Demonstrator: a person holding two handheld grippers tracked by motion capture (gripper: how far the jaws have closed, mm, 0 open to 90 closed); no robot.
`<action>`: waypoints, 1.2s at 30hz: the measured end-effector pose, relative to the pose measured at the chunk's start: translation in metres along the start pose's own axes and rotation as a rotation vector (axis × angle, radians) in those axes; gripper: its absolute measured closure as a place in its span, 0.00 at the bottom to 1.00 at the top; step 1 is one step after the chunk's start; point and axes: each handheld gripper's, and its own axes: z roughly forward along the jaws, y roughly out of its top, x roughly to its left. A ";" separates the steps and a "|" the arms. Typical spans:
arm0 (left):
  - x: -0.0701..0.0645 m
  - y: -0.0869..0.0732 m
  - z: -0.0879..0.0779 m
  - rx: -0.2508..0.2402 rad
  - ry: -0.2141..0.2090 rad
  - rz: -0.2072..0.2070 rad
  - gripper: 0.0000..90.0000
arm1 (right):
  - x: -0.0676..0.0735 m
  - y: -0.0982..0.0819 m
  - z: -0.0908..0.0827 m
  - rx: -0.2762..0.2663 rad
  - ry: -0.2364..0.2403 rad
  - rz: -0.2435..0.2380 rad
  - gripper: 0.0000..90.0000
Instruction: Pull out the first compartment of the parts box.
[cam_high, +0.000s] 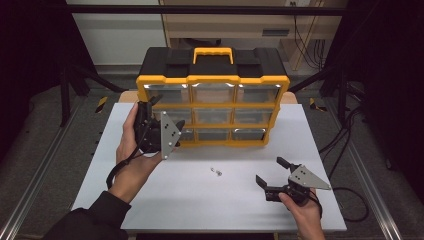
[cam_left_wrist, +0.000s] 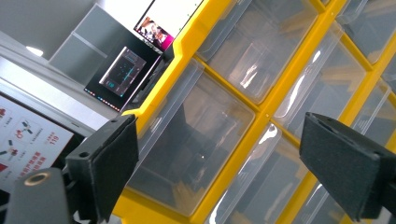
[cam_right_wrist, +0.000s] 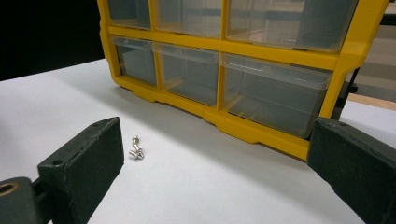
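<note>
Yellow-framed drawer cabinet (cam_high: 212, 107) with clear drawers and black top, standing upright at the far middle of the white table (cam_high: 165, 205). Yellow carry handle (cam_high: 213, 54) on top. Small metal screws (cam_high: 217, 171) lying loose on the table in front of it, near the middle. Left gripper (cam_left_wrist: 219, 172) raised at the cabinet's left edge, tilted, jaws wide apart and empty, close before a clear drawer (cam_left_wrist: 187, 144). Right gripper (cam_high: 274, 176) low at the near right, well apart from the cabinet, jaws spread wide, nothing between them; screws (cam_right_wrist: 136, 151) just beside its left jaw in the right gripper view.
</note>
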 end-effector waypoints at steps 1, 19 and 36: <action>0.000 0.000 0.000 0.001 0.000 -0.006 0.13 | 0.000 0.000 0.000 0.000 0.000 0.000 0.05; 0.000 0.001 0.008 0.063 0.105 0.124 0.20 | -0.001 0.000 0.000 -0.002 0.001 0.011 0.05; 0.001 -0.003 0.024 0.070 0.144 0.171 0.26 | -0.001 -0.001 -0.001 0.007 0.002 0.015 0.05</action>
